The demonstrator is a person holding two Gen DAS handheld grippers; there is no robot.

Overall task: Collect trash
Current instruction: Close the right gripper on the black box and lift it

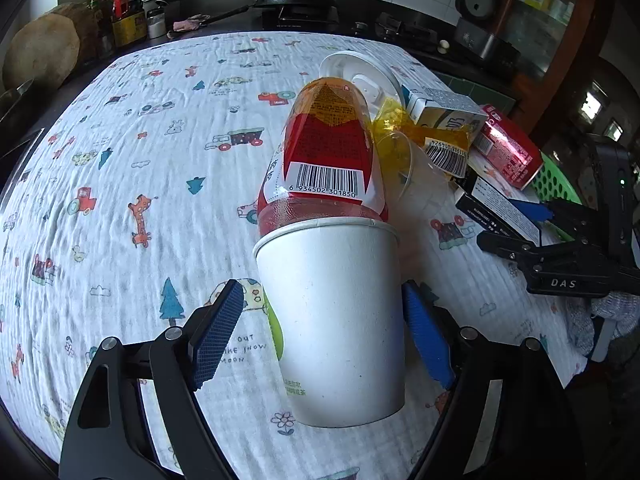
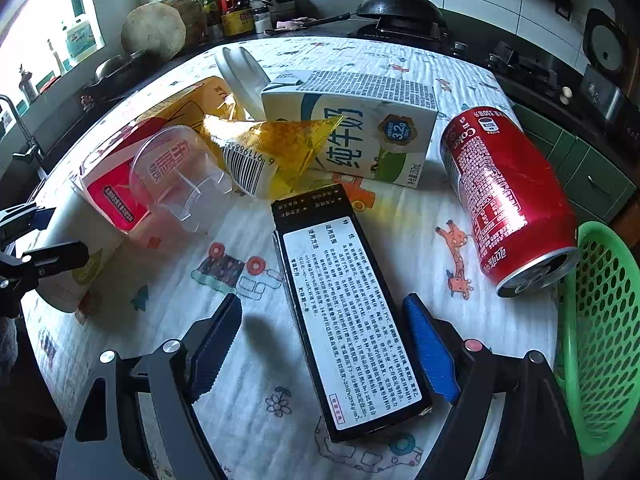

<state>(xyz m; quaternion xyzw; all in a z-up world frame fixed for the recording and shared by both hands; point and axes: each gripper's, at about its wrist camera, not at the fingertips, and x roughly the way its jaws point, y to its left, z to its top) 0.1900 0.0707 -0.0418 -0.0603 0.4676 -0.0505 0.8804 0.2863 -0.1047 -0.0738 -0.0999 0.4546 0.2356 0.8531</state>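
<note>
In the left wrist view my left gripper is open around a white paper cup lying on the table, with a red and orange wrapper stuffed in its mouth. The right pad touches the cup; the left pad stands apart. In the right wrist view my right gripper is open around a black box with a white label. Beyond it lie a clear plastic cup, a yellow wrapper, a milk carton and a red cola can.
A green mesh basket stands at the table's right edge. A white plastic lid lies behind the trash pile. The patterned tablecloth covers the table. A stove with a black wok, bottles and a rice cooker line the counter behind.
</note>
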